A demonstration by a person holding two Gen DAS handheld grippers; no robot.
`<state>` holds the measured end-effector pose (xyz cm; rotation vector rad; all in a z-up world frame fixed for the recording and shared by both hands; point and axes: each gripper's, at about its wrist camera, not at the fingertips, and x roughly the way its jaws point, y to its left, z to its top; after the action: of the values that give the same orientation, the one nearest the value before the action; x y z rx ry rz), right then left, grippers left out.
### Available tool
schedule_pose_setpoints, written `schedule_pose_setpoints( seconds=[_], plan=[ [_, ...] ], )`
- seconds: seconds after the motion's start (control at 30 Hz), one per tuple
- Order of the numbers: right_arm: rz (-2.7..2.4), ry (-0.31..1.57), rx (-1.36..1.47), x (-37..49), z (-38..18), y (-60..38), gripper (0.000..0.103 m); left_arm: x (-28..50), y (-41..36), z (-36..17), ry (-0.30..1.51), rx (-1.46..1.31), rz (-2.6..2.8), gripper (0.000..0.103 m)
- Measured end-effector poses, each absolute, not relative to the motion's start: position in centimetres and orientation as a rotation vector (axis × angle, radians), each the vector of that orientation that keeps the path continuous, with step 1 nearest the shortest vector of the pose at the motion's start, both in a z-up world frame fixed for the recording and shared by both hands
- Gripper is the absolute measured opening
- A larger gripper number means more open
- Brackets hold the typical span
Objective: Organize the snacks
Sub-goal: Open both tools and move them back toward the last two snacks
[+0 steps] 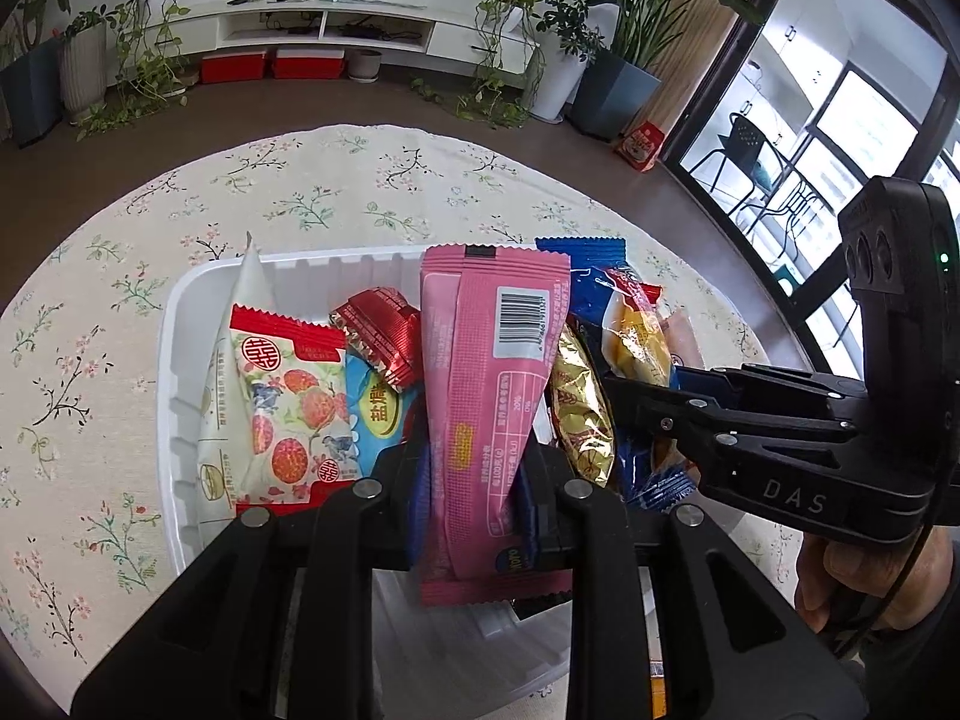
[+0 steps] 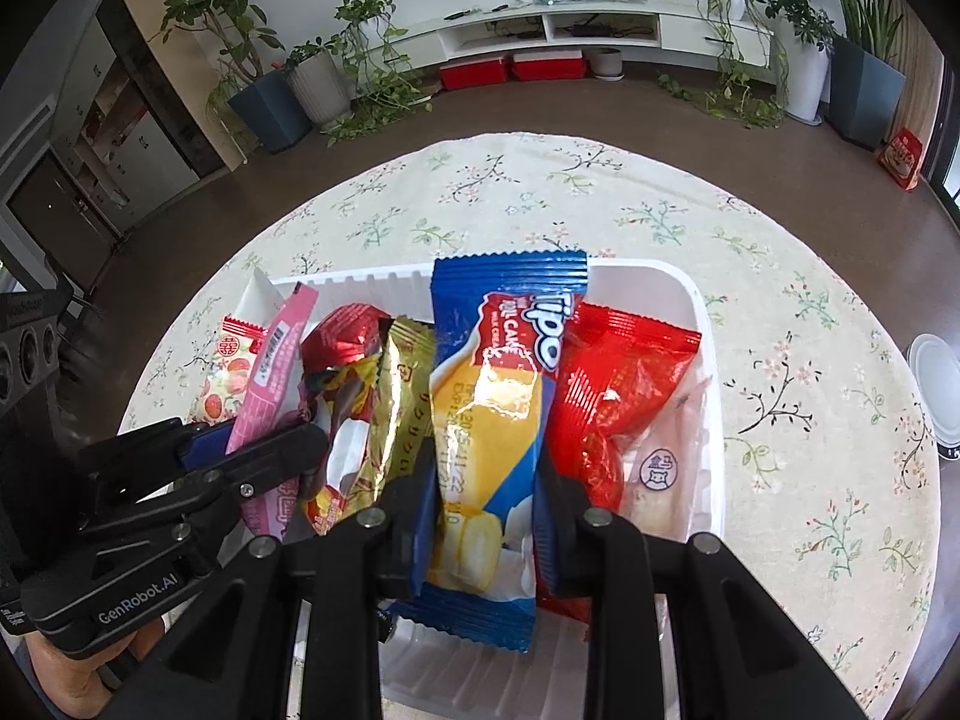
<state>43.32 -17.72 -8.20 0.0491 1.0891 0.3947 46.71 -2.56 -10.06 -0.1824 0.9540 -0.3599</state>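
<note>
Floral tablecloth point(image 1: 108, 276) covers a round table, with plants and a low white cabinet along the far wall. White tray point(image 1: 171, 360) sits on it, packed with snacks standing upright. Left gripper point(image 1: 474, 498) is clamped on the pink wrapper point(image 1: 480, 384) above the tray. Right gripper point(image 2: 480, 498) is clamped on the blue roll-cake pack point(image 2: 486, 396), between a gold packet point(image 2: 402, 396) and a red packet point(image 2: 618, 396).

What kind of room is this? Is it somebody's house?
Most likely a living room in a home. A low white TV cabinet stands along the far wall, potted plants stand on the floor beside it, and a floral tablecloth covers the table holding the snack tray.
</note>
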Motion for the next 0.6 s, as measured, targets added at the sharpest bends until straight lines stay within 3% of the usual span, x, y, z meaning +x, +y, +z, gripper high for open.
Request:
schedule_pose_setpoints(
  seconds=[0.23, 0.3, 0.33, 0.43, 0.6],
  plan=[
    [0.386, 1.061, 0.007, 42.6, -7.9, -17.1, 0.031, 46.1, -2.8, -9.8, 0.931, -0.172, -0.355, 0.030],
    [0.384, 1.055, -0.017, 42.5, -7.7, -16.8, 0.034, 46.0, -3.2, -9.8, 0.927, -0.165, -0.367, 0.055],
    [0.384, 1.054, -0.021, 42.3, -7.7, -16.7, 0.035, 46.0, -3.4, -9.7, 0.923, -0.157, -0.375, 0.060],
    [0.377, 1.050, -0.030, 42.2, -7.6, -16.7, 0.035, 46.1, -3.5, -9.8, 0.923, -0.157, -0.365, 0.062],
    [0.372, 1.041, -0.032, 41.9, -7.2, -17.0, 0.047, 45.9, -3.0, -9.8, 0.915, -0.157, -0.358, 0.072]
  ],
)
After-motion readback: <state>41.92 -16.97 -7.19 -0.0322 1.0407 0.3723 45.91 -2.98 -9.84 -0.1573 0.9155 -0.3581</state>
